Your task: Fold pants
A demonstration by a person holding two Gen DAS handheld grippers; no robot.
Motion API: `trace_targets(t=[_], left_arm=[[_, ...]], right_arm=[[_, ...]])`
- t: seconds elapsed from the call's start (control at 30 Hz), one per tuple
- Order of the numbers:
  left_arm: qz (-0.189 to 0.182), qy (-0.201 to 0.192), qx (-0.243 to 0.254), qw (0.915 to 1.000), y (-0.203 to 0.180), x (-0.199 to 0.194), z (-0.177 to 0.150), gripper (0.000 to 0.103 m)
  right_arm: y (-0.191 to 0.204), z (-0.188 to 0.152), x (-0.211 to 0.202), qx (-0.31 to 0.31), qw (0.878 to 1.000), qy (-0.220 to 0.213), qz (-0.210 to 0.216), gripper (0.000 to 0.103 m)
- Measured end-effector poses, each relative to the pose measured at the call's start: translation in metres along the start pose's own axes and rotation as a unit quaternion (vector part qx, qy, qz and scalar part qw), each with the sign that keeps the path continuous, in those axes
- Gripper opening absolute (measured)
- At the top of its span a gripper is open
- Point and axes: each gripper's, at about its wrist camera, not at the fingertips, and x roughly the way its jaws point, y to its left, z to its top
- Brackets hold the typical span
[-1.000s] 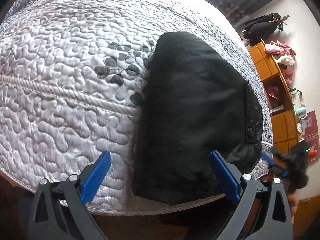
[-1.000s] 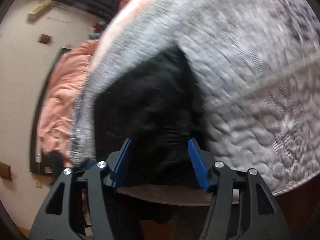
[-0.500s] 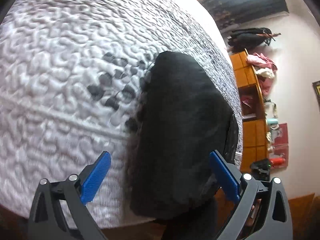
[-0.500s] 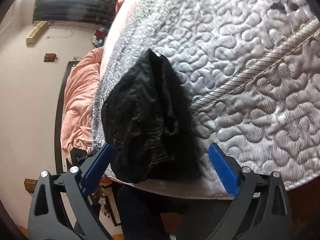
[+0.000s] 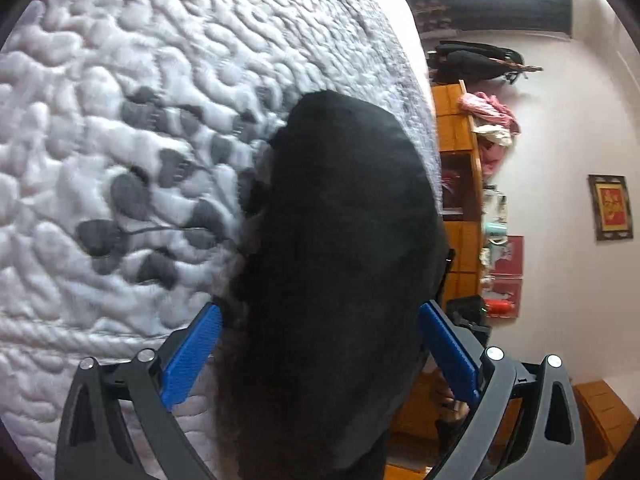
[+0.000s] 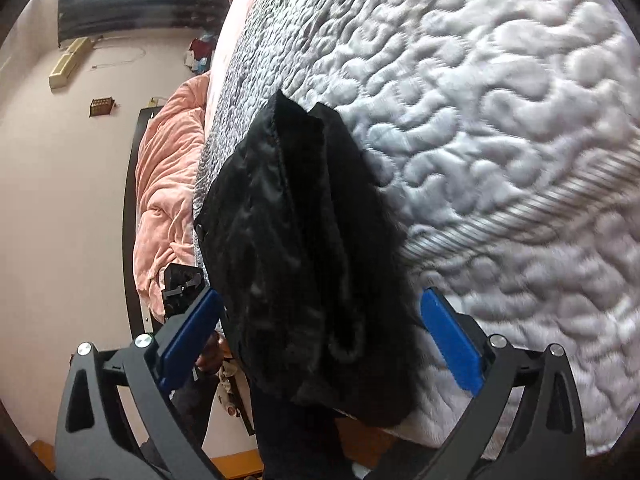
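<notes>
Folded black pants lie as a compact bundle near the edge of a white quilted mattress. My left gripper is open, its blue pads wide apart on either side of the bundle's near end without pressing on it. In the right wrist view the pants show creased layers and a snap button on the mattress. My right gripper has its jaws opening, wide now, with the near end of the pants between them and the pads clear of the cloth.
Orange wooden shelves with clothes stand against the wall beyond the bed. A pink blanket is heaped at the far side of the bed. A framed picture hangs on the wall. The mattress edge runs just under both grippers.
The right gripper's jaws have spread from narrow around the pants to wide. Both grippers have moved in closer over the bundle. The left gripper has stayed open.
</notes>
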Motion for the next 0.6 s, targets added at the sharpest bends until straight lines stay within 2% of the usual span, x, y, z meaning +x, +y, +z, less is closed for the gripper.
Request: trace_targets(t=[0.1, 0.3, 0.43, 0.53, 0.6], left_arm=[[-0.023, 0.003, 0.003, 0.9997, -0.002, 0.006, -0.003, 0.099], [0.001, 0.053, 0.02, 0.9984, -0.002, 0.034, -0.009, 0.099], [-0.003, 0.039, 0.004, 0.9992, 0.002, 0.034, -0.006, 0.099], [0.018, 0.036, 0.013, 0.9991, -0.005, 0.039, -0.005, 0.099], [0.027, 0.034, 0.013, 0.999, -0.007, 0.037, -0.007, 0.086]], right_arm=[[0.001, 0.006, 0.011, -0.004, 1.0, 0.009, 0.002, 0.1], [-0.001, 0.009, 0.026, 0.002, 1.0, 0.02, 0.001, 0.1], [0.003, 0.01, 0.033, -0.006, 1.0, 0.028, -0.005, 0.101], [0.004, 0.013, 0.036, -0.007, 1.0, 0.029, -0.007, 0.101], [0.009, 0.012, 0.04, -0.018, 0.999, 0.03, -0.004, 0.101]])
